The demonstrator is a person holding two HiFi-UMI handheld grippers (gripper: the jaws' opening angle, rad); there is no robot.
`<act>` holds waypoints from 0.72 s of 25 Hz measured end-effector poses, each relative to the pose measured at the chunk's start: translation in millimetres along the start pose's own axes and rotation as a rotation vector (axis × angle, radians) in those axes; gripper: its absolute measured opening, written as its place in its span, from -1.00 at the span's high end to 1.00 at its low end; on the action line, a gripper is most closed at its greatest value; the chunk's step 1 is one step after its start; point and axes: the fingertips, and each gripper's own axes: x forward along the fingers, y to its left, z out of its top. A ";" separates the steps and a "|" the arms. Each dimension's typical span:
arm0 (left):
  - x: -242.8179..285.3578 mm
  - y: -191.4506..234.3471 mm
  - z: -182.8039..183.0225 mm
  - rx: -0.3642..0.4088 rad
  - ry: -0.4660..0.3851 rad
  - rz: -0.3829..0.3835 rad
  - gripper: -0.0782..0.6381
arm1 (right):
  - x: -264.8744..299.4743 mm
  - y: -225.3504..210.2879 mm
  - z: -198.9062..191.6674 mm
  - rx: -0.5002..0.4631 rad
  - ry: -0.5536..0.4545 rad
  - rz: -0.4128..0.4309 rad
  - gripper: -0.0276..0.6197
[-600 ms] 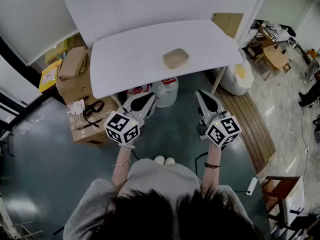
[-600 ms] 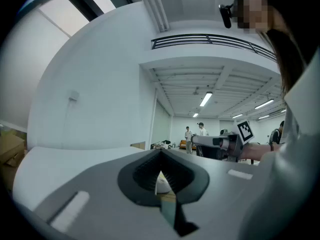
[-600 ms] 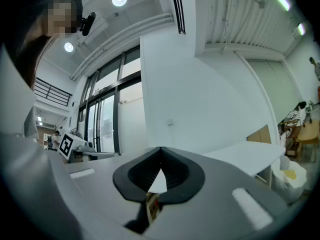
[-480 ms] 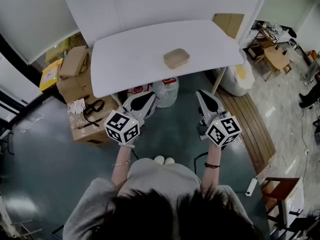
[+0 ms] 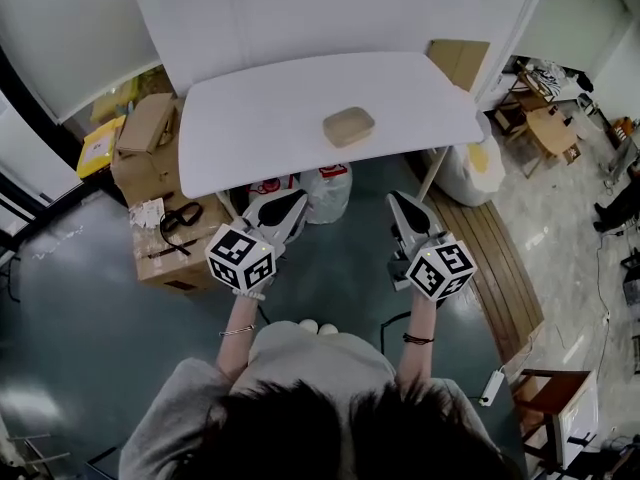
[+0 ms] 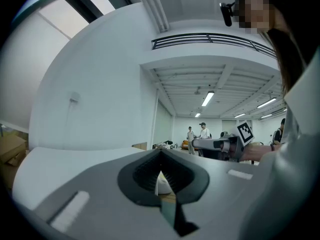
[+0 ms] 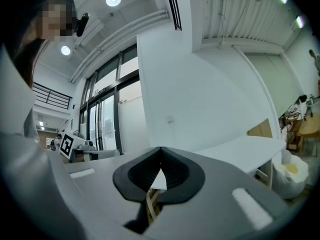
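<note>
- Tan block [image 5: 349, 126] lies alone on the white table [image 5: 250, 128], at 12 o'clock from both grippers and well apart from them, near the table's front edge.
- Little has changed in the last half second. The head view has drifted slightly, so the table and block sit a touch lower in it. Both grippers keep the same pose, level and side by side below the table's front edge.
- The left gripper [image 5: 297, 195] has its jaws closed tip to tip, with nothing between them.
- The right gripper [image 5: 392, 197] is the same, jaws together and empty.
- Neither gripper touches the table or the block.
- Cardboard boxes [image 5: 150, 168] are stacked at 10 o'clock beside the table.
- Plastic bags [image 5: 318, 190] sit under the table's front edge, just ahead of the gripper tips.
- A full sack [image 5: 470, 168] stands at 2 o'clock by the table leg, with wooden boards [image 5: 505, 258] on the floor at 3 o'clock.
- In the left gripper view, people [image 6: 196, 133] stand far off across the hall.
</note>
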 end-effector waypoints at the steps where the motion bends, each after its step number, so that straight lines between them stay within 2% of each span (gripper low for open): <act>1: 0.8 -2.2 -0.7 -0.001 0.000 0.001 0.79 | -2.0 -1.9 -0.7 0.005 0.001 0.002 0.88; 12: 6.7 -3.8 -10.7 -0.037 -0.010 0.043 0.79 | -0.4 -16.2 -4.7 0.025 0.013 0.019 0.87; 18: 14.3 6.1 -12.8 -0.030 0.005 0.046 0.79 | 11.2 -27.1 -8.9 0.049 0.006 0.008 0.87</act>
